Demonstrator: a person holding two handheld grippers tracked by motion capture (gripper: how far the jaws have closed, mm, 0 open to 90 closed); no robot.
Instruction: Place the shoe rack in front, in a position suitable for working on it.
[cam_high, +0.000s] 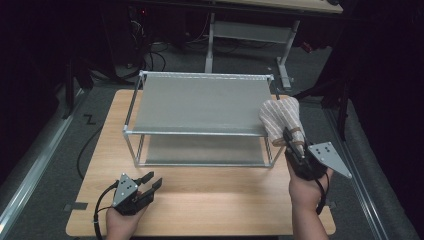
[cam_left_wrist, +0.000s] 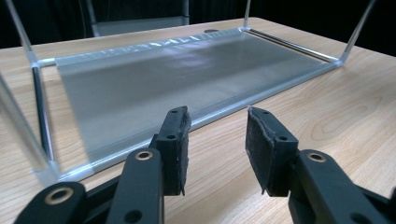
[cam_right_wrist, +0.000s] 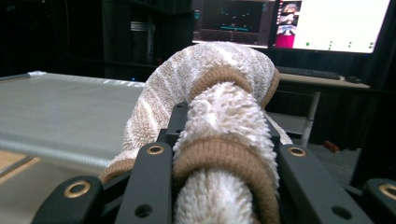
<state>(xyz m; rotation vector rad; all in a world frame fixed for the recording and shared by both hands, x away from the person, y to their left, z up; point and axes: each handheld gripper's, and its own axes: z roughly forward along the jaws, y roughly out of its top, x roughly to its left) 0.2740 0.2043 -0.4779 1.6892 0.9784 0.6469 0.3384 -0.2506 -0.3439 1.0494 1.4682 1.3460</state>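
Slippers (cam_high: 280, 117) are hanging clenched in our right hand-held gripper (cam_high: 295, 145) beside the right end of the rack's top shelf (cam_high: 200, 102), not yet set down, while our left hand-held gripper (cam_high: 148, 184) is hovering released and empty over the worktop (cam_high: 215, 200).

Both black two-jaw grippers, left (cam_high: 150, 183) and right (cam_high: 294, 142), are showing brass-ringed screw holes along their arms, worn dark pads (cam_left_wrist: 180, 140), and grey three-cornered plates dotted with small holes; black cables are trailing past bare forearms
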